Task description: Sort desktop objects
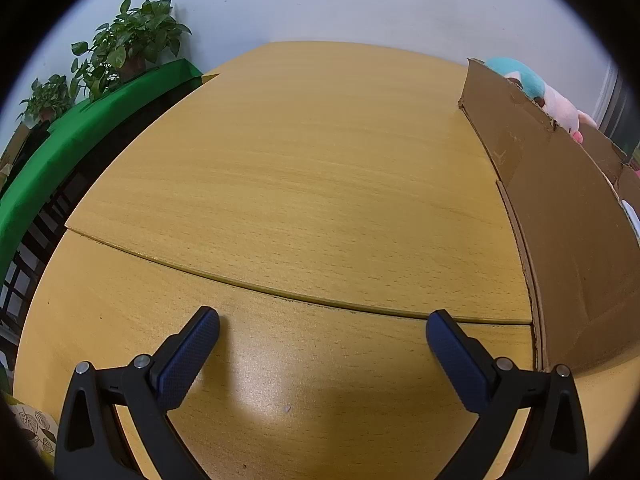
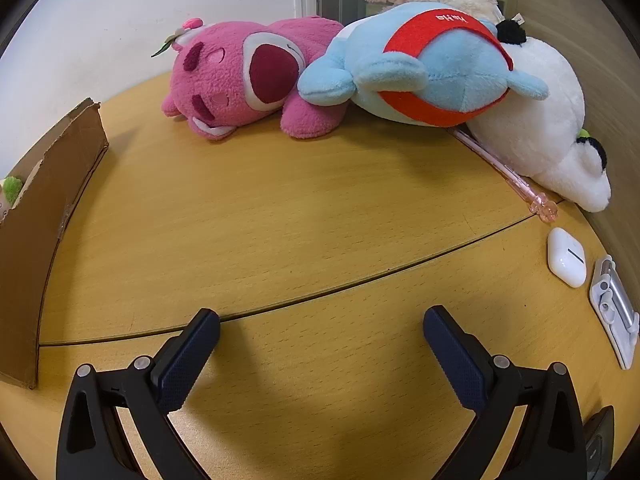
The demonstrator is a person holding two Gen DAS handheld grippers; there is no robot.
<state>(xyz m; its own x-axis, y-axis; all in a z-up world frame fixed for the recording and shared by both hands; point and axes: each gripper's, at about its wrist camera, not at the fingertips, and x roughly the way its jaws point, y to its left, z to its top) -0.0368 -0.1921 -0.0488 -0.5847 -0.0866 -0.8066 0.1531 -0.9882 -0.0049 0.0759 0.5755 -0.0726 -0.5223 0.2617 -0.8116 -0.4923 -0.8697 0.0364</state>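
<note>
Left view: my left gripper (image 1: 322, 330) gapes wide, nothing betw. its textured blue pads, over grainy wood table (image 1: 304, 184). Corrugated cardboard box (image 1: 560, 216) at right, leafy plants (image 1: 128, 44) far left.

Right view: my right gripper (image 2: 321, 328) also spread, empty. Fuzzy pink plush (image 2: 240, 76), blue plush (image 2: 424, 68), white plush (image 2: 544, 132) far; glossy white earbud case (image 2: 566, 257) near right.

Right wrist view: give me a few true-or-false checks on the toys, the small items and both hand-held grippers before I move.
1. The pink plush lies on the table. True.
2. The right hand-held gripper grips the pink pen. False: it is open and empty; the pen lies beside the white plush.
3. The earbud case sits inside the cardboard box. False: it rests on the table, far right.
4. The blue plush leans on the white plush. True.
5. The left hand-held gripper is open. True.
</note>
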